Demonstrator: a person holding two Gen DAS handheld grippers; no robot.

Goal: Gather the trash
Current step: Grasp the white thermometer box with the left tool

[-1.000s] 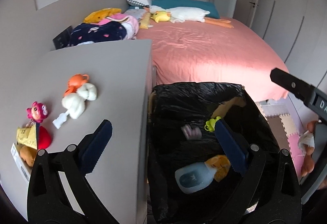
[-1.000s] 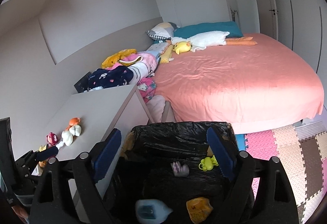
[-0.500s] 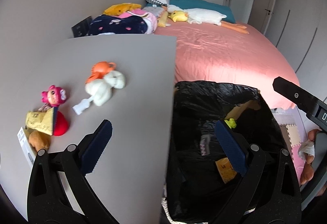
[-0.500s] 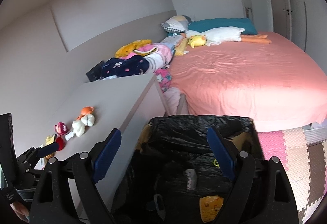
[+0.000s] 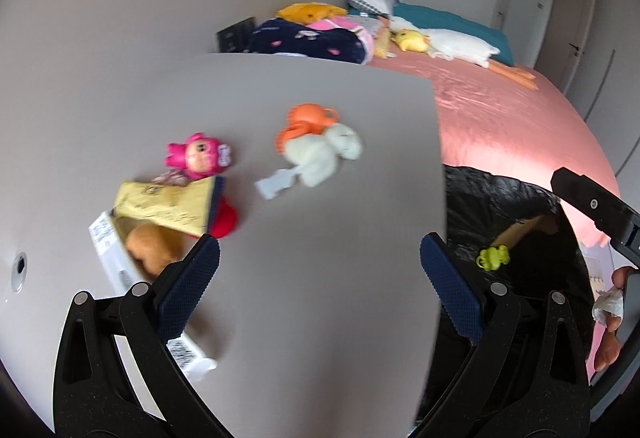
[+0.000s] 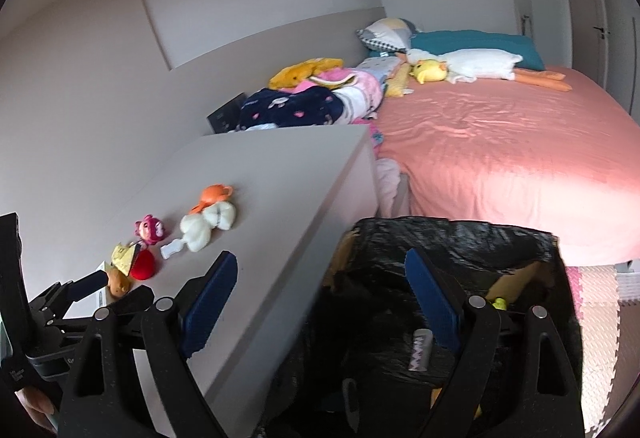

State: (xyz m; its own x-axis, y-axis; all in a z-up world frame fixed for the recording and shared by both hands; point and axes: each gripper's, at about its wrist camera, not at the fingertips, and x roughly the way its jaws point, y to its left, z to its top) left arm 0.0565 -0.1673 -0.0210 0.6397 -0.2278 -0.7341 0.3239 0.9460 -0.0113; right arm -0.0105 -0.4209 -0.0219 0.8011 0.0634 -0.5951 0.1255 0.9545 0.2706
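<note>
A black-lined trash bin [image 6: 460,238] stands beside a grey cabinet top [image 5: 320,298]. On the top lie a yellow wrapper [image 5: 164,208], a white box [image 5: 110,250], a pink doll head [image 5: 198,156], a red piece [image 5: 224,222], a white plush [image 5: 320,154] and an orange toy [image 5: 306,122]. My left gripper [image 5: 320,270] is open and empty above the cabinet top, right of the wrapper. My right gripper [image 6: 320,286] is open and empty over the bin's left rim. A green toy [image 5: 493,257] and a small wrapper [image 6: 419,354] lie in the bin.
A bed with a pink sheet [image 6: 500,142] lies behind the bin, with a duck plush [image 6: 460,68], pillows and a pile of clothes [image 6: 312,102] at its head. Foam floor mats [image 6: 600,338] lie at the right. Wardrobe doors [image 5: 600,18] line the far wall.
My left gripper has swung left from above the bin to above the cabinet top, nearer the wrapper and toys. My right gripper has also shifted left toward the bin's left rim.
</note>
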